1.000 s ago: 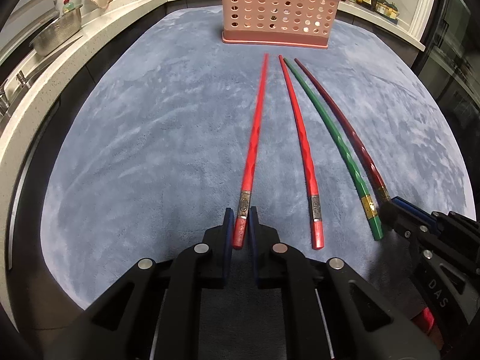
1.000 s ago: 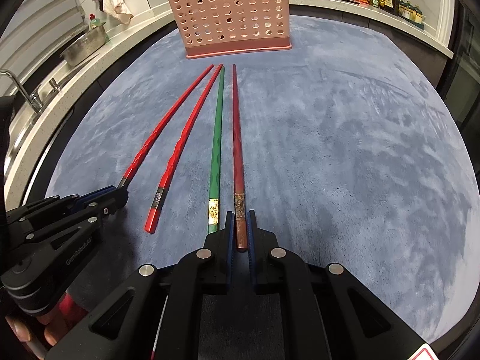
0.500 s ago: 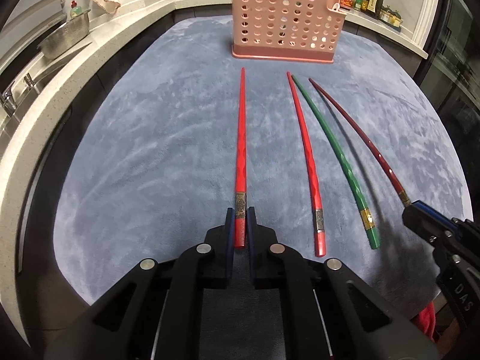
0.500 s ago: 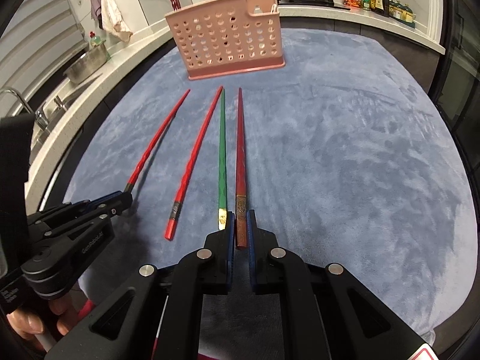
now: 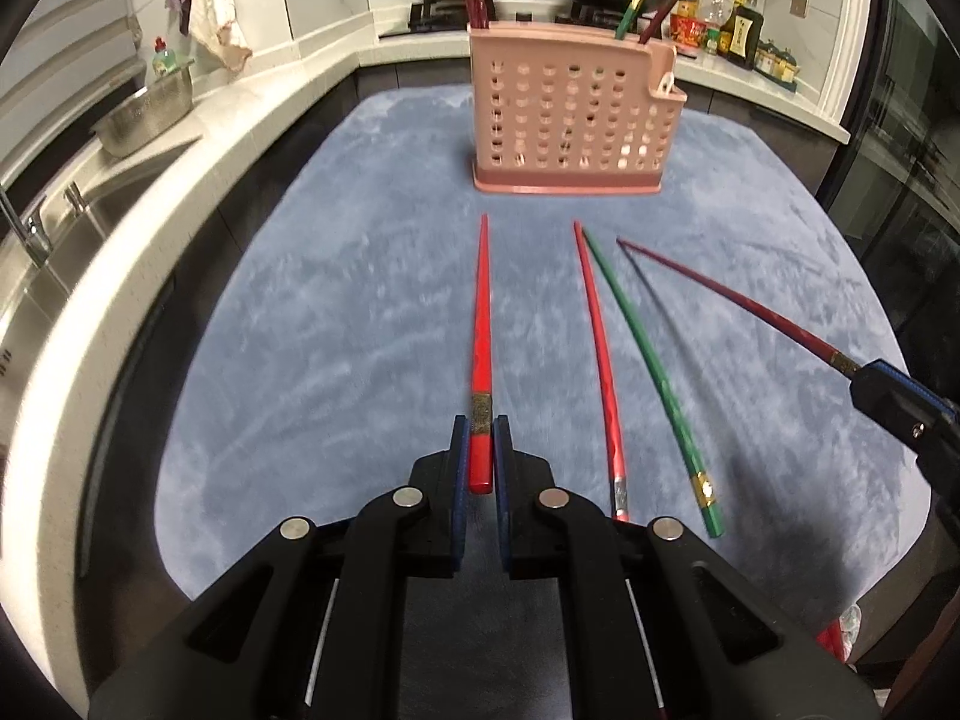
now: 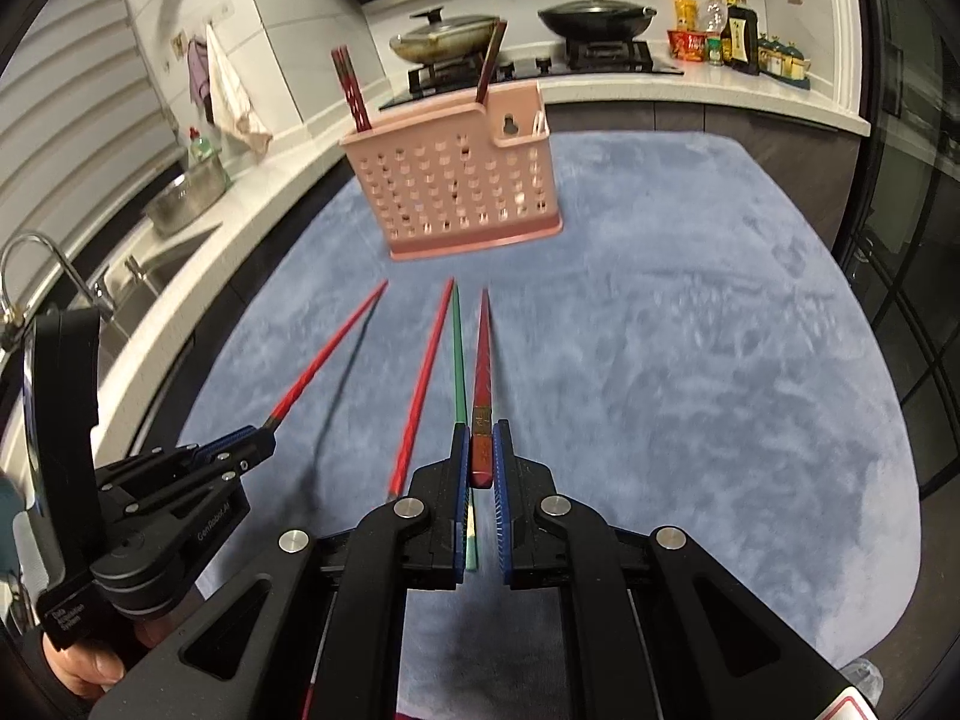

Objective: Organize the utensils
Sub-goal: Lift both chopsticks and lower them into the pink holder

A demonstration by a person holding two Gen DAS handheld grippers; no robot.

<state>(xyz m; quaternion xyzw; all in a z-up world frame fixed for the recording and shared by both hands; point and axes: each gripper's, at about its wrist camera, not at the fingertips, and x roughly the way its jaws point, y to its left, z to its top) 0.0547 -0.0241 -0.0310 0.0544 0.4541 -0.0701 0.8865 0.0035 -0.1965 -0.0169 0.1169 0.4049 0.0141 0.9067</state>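
Observation:
My left gripper [image 5: 480, 441] is shut on the thick end of a bright red chopstick [image 5: 481, 324] and holds it above the blue mat, tip toward the pink perforated utensil basket [image 5: 570, 120]. My right gripper [image 6: 480, 447] is shut on a dark red chopstick [image 6: 482, 354], also raised; this chopstick shows in the left wrist view [image 5: 726, 300]. A second bright red chopstick [image 5: 600, 348] and a green chopstick [image 5: 648, 366] lie on the mat between the two. The basket [image 6: 456, 186] holds several chopsticks upright.
The blue mat [image 5: 336, 312] covers the table. A white counter with a sink [image 5: 78, 216] and a metal bowl [image 5: 147, 117] runs along the left. A stove with pans [image 6: 510, 36] and bottles [image 6: 738, 30] stand behind the basket.
Both grippers have risen and pulled back, lifting their chopsticks off the mat. The other red chopstick and the green one stay on the mat.

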